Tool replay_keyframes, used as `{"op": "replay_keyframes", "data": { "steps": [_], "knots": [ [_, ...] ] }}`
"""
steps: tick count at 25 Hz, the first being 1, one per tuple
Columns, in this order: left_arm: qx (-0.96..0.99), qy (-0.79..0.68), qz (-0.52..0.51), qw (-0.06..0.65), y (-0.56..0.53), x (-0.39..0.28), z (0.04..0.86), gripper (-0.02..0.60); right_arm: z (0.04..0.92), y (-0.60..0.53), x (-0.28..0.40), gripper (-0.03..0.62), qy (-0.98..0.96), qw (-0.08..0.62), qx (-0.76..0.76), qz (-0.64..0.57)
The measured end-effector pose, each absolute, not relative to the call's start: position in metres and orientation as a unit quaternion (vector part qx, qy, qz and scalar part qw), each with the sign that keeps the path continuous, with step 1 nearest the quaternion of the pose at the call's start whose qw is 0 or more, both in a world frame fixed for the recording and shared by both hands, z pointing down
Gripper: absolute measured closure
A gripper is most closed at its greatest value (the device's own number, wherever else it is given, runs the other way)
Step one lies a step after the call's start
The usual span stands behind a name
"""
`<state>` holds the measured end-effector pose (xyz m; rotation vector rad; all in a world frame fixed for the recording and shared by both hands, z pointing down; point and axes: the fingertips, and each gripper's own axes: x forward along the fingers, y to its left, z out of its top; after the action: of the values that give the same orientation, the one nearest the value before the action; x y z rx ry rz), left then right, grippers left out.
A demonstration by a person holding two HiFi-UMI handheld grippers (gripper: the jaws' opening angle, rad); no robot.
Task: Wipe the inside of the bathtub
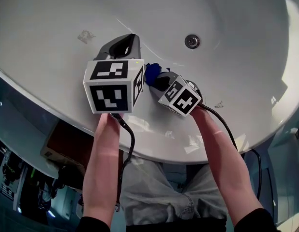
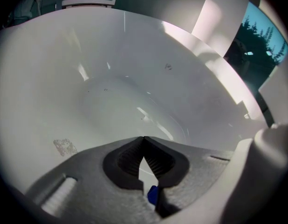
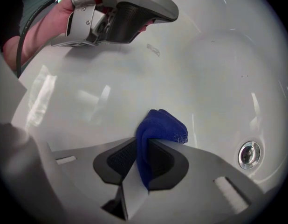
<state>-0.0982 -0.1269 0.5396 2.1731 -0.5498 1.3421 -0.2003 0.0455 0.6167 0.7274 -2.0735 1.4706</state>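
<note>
The white bathtub (image 1: 227, 28) fills the head view, with its round metal drain (image 1: 192, 41) at the upper middle. My right gripper (image 1: 156, 81) is shut on a blue cloth (image 3: 158, 129), which bulges out past the jaw tips against the near tub wall. A bit of the blue cloth (image 1: 151, 72) shows between the two grippers. My left gripper (image 1: 121, 45) hovers just left of it, jaws shut with their tips touching and nothing held (image 2: 144, 139). A small smudge (image 1: 85, 36) marks the tub surface left of the left gripper.
The tub rim (image 1: 154, 149) curves along the near side, with the person's forearms reaching over it. The drain (image 3: 249, 154) lies to the right of the cloth. Another faint mark (image 1: 218, 104) sits on the wall to the right. A brown box (image 1: 67, 144) stands on the floor outside.
</note>
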Motion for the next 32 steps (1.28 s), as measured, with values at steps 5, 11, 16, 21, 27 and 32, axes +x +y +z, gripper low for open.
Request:
{"op": "replay_keyframes", "data": {
  "steps": [5, 11, 16, 21, 27, 32],
  "knots": [
    [0.797, -0.210, 0.499, 0.266, -0.117, -0.102, 0.526, 0.577, 0.586, 0.048, -0.206, 0.516, -0.778, 0.238, 0.248, 0.527],
    [0.791, -0.233, 0.499, 0.267, -0.122, -0.104, 0.506, 0.577, 0.553, 0.056, -0.210, 0.516, -0.783, 0.217, 0.238, 0.533],
    [0.786, -0.249, 0.498, 0.268, -0.120, -0.102, 0.485, 0.577, 0.523, 0.064, -0.216, 0.516, -0.795, 0.206, 0.220, 0.526],
    [0.788, -0.253, 0.498, 0.259, -0.116, -0.091, 0.462, 0.577, 0.490, 0.072, -0.223, 0.516, -0.813, 0.191, 0.200, 0.511],
    [0.785, -0.270, 0.495, 0.257, -0.111, -0.081, 0.439, 0.577, 0.444, 0.090, -0.224, 0.516, -0.827, 0.164, 0.179, 0.506],
    [0.779, -0.283, 0.496, 0.258, -0.104, -0.081, 0.437, 0.577, 0.411, 0.104, -0.227, 0.516, -0.846, 0.148, 0.151, 0.489]
  ]
}}
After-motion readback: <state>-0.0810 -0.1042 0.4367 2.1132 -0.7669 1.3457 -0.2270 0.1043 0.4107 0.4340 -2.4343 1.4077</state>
